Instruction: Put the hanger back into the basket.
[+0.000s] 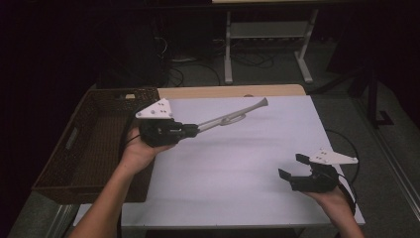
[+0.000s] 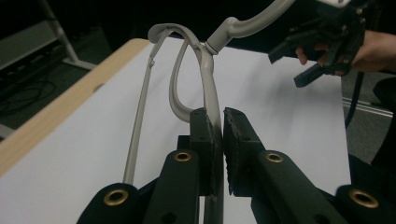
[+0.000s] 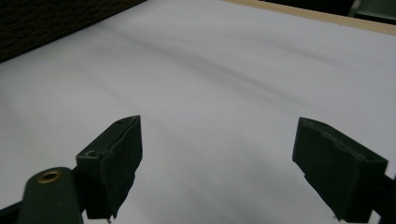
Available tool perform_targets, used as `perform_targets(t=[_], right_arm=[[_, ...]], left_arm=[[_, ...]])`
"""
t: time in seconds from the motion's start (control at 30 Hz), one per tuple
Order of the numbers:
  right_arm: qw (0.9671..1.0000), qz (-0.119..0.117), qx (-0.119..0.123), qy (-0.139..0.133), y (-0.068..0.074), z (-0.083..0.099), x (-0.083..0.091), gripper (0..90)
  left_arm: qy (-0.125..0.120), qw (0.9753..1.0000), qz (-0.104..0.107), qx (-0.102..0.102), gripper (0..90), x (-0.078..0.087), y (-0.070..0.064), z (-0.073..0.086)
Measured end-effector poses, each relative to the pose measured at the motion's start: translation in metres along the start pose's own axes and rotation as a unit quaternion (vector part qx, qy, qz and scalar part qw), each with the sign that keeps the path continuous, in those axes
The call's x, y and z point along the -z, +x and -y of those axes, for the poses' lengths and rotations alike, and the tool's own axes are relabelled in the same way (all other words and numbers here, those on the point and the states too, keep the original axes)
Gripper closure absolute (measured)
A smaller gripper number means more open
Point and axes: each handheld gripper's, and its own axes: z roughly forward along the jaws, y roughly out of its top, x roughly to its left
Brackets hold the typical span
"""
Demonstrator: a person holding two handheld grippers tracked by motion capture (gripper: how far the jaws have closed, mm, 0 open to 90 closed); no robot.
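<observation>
We hold a pale grey, smooth toy trumpet (image 1: 233, 118) in the left gripper (image 1: 194, 130), pinched at its thin end and lifted above the matte white table (image 1: 237, 163), centre-left of the high view, beside the dark woven basket (image 1: 99, 144) at left. The left gripper view reveals its looped tubing and a thin side rod. Our right gripper (image 1: 292, 166), lower right, hangs with jaws spread wide, nothing between them.
</observation>
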Motion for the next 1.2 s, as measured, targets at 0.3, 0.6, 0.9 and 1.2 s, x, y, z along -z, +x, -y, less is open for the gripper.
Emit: perform_targets(t=[0.3, 0.6, 0.9, 1.2], right_arm=[[1.0000, 0.001, -0.001, -0.002, -0.001, 0.000, 0.000, 15.3], [1.0000, 0.001, 0.000, 0.000, 0.001, -0.001, -0.002, 15.3], [1.0000, 0.004, -0.002, 0.003, 0.001, -0.001, -0.003, 15.3], [1.0000, 0.004, 0.000, 0.004, 0.002, -0.002, -0.005, 15.3]], left_arm=[[-0.009, 0.9990, -0.042, 0.015, 82.8, 0.050, 0.017, 0.001], [-0.022, 0.9953, -0.087, 0.038, 82.8, 0.103, 0.031, 0.018], [-0.024, 0.9884, -0.137, 0.061, 82.8, 0.157, 0.040, 0.045], [-0.008, 0.9802, -0.175, 0.093, 82.7, 0.192, 0.046, 0.083]])
